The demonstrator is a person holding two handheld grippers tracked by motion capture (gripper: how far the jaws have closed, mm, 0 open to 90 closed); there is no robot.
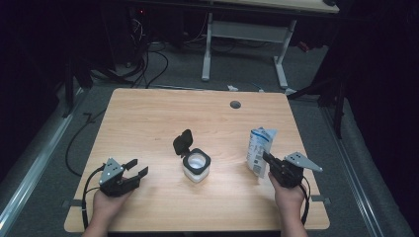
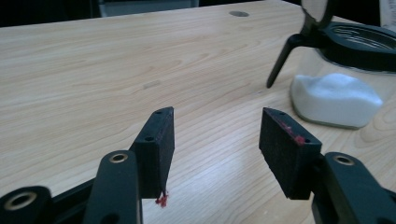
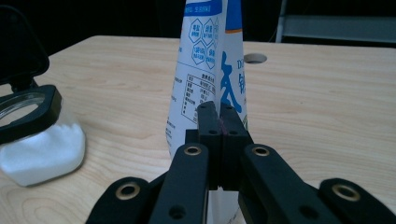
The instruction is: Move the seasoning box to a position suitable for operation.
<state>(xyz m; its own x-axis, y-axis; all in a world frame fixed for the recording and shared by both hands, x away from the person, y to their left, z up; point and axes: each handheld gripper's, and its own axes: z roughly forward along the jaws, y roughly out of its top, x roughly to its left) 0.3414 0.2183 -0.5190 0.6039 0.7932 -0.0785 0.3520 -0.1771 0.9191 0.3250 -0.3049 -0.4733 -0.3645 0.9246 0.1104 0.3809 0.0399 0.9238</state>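
Note:
A clear jar (image 1: 196,165) holding white powder stands mid-table, its black flip lid (image 1: 183,142) swung up and open. To its left, low over the wood, my left gripper (image 1: 139,167) is open and empty; the left gripper view has the jar (image 2: 345,88) off to the right of the spread jaws (image 2: 217,116). A white and blue printed bag (image 1: 259,148) stands upright at the right. My right gripper (image 1: 265,157) is shut on its lower part; in the right gripper view the pressed pads (image 3: 218,109) pinch the bag's fold (image 3: 205,56), with the jar (image 3: 37,140) at the left.
The wooden table (image 1: 148,113) has a round cable hole (image 1: 235,104) near its far edge. Beyond it stands a white-legged desk (image 1: 247,29), and cables (image 1: 148,64) lie on the dark floor. Bare wood lies between the jar and the far edge.

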